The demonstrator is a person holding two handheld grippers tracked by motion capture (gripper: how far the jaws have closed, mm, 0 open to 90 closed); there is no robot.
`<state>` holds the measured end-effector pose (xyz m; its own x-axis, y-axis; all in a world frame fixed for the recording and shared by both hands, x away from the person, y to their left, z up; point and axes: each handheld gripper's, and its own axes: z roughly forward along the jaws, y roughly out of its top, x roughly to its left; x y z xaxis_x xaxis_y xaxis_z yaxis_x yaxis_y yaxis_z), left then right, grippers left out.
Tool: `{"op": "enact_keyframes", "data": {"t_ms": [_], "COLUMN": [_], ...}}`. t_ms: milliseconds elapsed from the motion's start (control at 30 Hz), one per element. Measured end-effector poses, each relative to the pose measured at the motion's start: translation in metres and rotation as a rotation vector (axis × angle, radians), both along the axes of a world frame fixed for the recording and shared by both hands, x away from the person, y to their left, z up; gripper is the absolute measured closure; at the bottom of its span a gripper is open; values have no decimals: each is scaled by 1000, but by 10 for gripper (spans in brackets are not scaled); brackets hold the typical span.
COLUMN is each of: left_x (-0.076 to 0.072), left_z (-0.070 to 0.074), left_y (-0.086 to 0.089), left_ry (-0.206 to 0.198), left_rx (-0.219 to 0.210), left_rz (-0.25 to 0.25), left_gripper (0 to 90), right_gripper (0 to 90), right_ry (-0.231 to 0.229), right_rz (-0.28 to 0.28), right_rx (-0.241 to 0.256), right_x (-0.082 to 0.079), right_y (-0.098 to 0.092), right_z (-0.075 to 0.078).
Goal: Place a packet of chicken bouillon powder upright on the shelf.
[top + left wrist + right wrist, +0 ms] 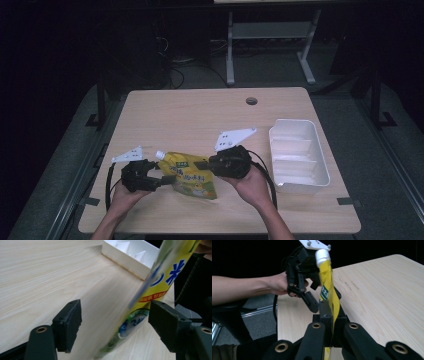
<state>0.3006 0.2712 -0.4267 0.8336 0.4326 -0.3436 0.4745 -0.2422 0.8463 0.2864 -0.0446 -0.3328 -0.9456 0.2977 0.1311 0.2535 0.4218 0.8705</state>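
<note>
High view: right gripper (201, 165) clamps the yellow pouch (192, 176), spout toward upper-left; left gripper (162, 178) gapes around it

Glossy yellow plastic pouch (191, 176) is shining; pale wood-grain table (190, 115) is looking matt; white tray (298, 156) is looking smooth plastic.

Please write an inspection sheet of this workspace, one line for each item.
Surface: light wooden table, with a round hole near the far edge.
Job's things: yellow pouch with white cap, held edge-up; white tray, compartments empty.
Clutter: nothing seen.
Grippers: right tongs shut on the pouch; left tongs open around it.
Cables: black cable trails from the left tongs.
Surroundings: dark room, white table legs behind.
</note>
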Motion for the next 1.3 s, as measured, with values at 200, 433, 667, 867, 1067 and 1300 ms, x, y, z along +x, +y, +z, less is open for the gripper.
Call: {"op": "enact_keyframes", "data": {"t_ms": [200,433,667,867,1067,1300], "left_x": [-1,-5,-9,-12,-14,-15], "left_z": [2,5,7,7,8,8], "left_y": [-2,-6,-5,-10,-13,-14], "left_ry": [1,-22,-55,-76,-87,-96], "left_rx": [-31,-54,-51,-16,8,13], "left_rz": [-57,-131,-158,-190,-199,-208], "left_gripper": [324,511,747,848,889,891], "right_gripper": [896,896,895,891,867,734], "right_ry": [-3,15,22,48,79,145], "right_rz": [32,60,45,14,-20,-14], "right_rx": [6,61,65,50,37,8], "right_x": [1,4,8,16,21,29], "right_y": [-1,-4,-9,-15,-20,-16], "right_z": [1,0,-1,-6,-16,-28]}}
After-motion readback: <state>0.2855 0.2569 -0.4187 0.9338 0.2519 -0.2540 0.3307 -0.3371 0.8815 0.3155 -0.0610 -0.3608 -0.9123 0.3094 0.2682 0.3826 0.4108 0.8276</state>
